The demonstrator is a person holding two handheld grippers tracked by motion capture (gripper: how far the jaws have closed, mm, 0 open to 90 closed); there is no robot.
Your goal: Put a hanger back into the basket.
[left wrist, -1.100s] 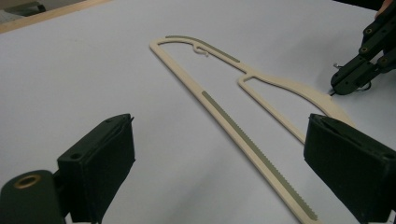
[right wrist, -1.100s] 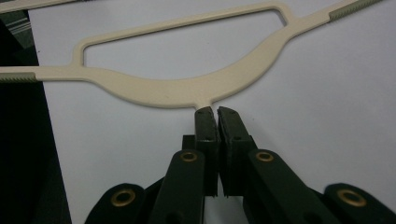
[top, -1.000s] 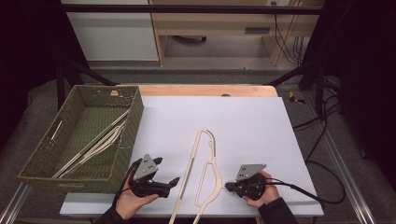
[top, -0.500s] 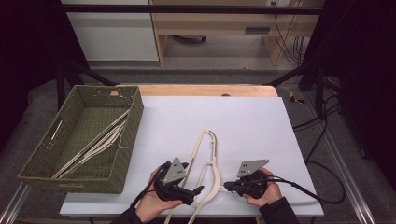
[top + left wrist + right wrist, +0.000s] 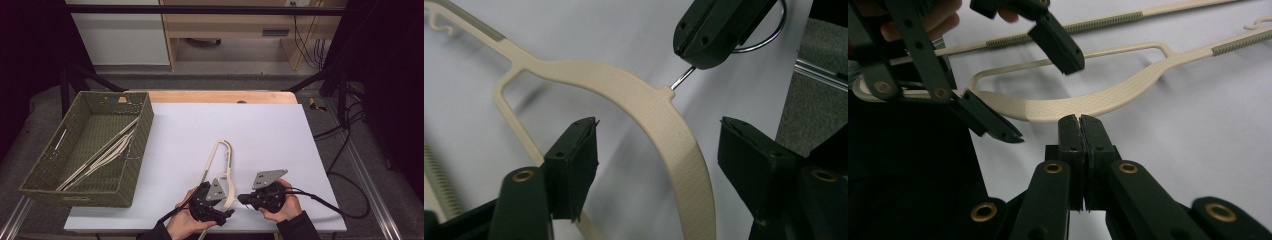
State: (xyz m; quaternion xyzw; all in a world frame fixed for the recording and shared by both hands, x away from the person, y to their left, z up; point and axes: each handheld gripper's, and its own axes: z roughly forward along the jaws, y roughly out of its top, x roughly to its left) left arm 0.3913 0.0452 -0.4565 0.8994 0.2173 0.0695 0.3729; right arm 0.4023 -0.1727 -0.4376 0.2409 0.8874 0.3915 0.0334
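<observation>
A cream plastic hanger (image 5: 220, 161) lies on the white table (image 5: 270, 135), its curved top toward me. My right gripper (image 5: 241, 198) is shut on the hanger's thin metal hook (image 5: 684, 77); in the right gripper view its jaws (image 5: 1080, 125) meet just short of the cream curve (image 5: 1083, 104). My left gripper (image 5: 225, 204) straddles that curve, which runs between its two open pads (image 5: 576, 162) without touching them. Its jaws have just been closing around the hanger band (image 5: 659, 115).
A green woven basket (image 5: 135, 160) stands at the left of the table and holds several cream hangers (image 5: 102, 159). Black cables (image 5: 330, 200) trail off the table's right side. Wooden furniture stands beyond the far edge.
My left gripper has moved right from the table's front left to the hanger's curved top, beside the right gripper, and its jaws have narrowed. The right gripper keeps its hold on the hook.
</observation>
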